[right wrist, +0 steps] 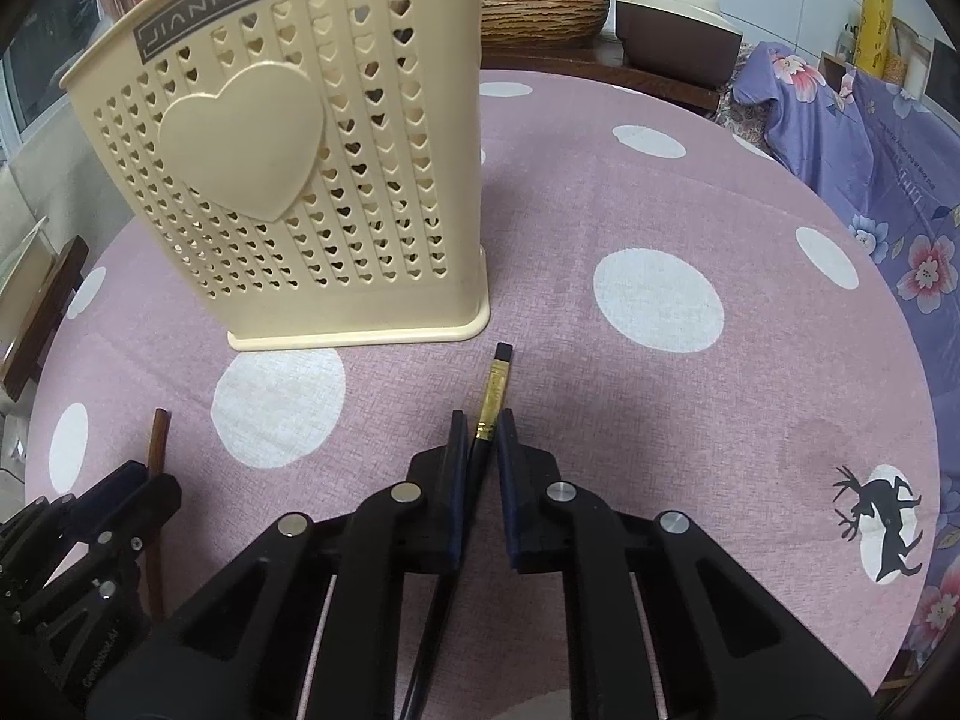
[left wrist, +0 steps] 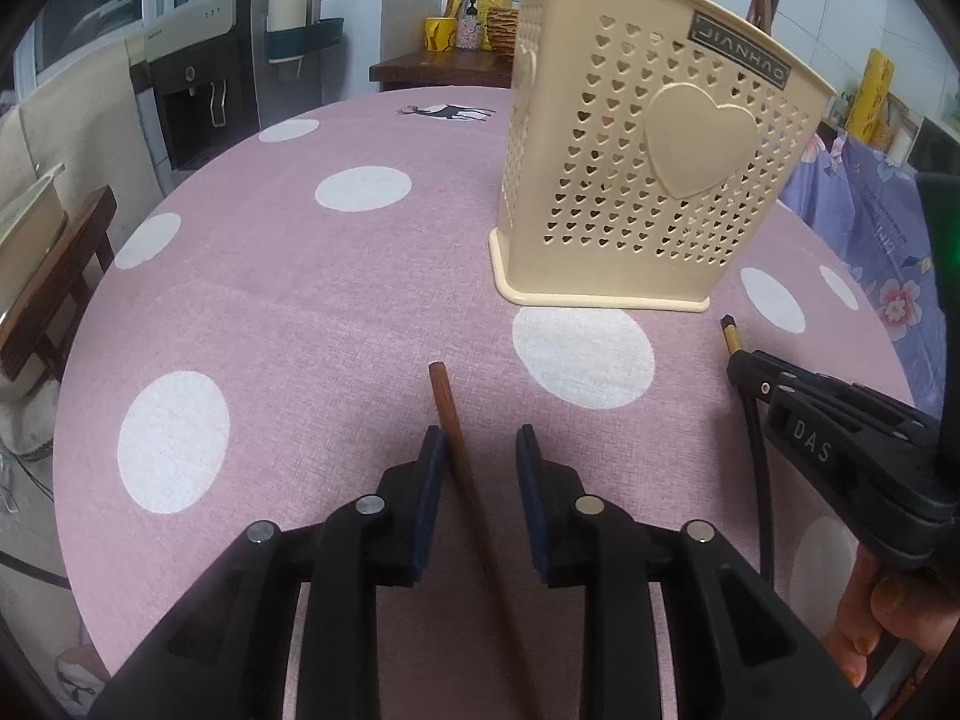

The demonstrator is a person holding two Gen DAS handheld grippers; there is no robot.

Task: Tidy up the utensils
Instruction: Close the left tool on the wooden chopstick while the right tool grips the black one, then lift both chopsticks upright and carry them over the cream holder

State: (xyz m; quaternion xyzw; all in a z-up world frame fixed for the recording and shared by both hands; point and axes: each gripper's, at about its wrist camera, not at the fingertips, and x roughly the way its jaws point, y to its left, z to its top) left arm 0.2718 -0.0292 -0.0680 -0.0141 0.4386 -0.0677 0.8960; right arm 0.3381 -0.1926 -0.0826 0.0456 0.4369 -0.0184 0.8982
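A cream plastic utensil holder (left wrist: 636,180) with heart-shaped holes stands upright on the pink dotted tablecloth (left wrist: 300,312); it also shows in the right wrist view (right wrist: 288,180). A brown chopstick (left wrist: 462,462) lies on the cloth between the jaws of my open left gripper (left wrist: 480,444), close to the left pad. My right gripper (right wrist: 480,426) is shut on a black chopstick with a gold band (right wrist: 495,390), its tip pointing at the holder's base. The right gripper shows in the left wrist view (left wrist: 744,363) too. The brown chopstick appears at the left of the right wrist view (right wrist: 159,438).
A water dispenser (left wrist: 198,96) and a wooden side table with jars (left wrist: 444,60) stand beyond the table's far edge. A purple floral cloth (right wrist: 870,192) lies at the right. A woven basket (right wrist: 540,12) and a cooker (right wrist: 678,18) sit behind the table.
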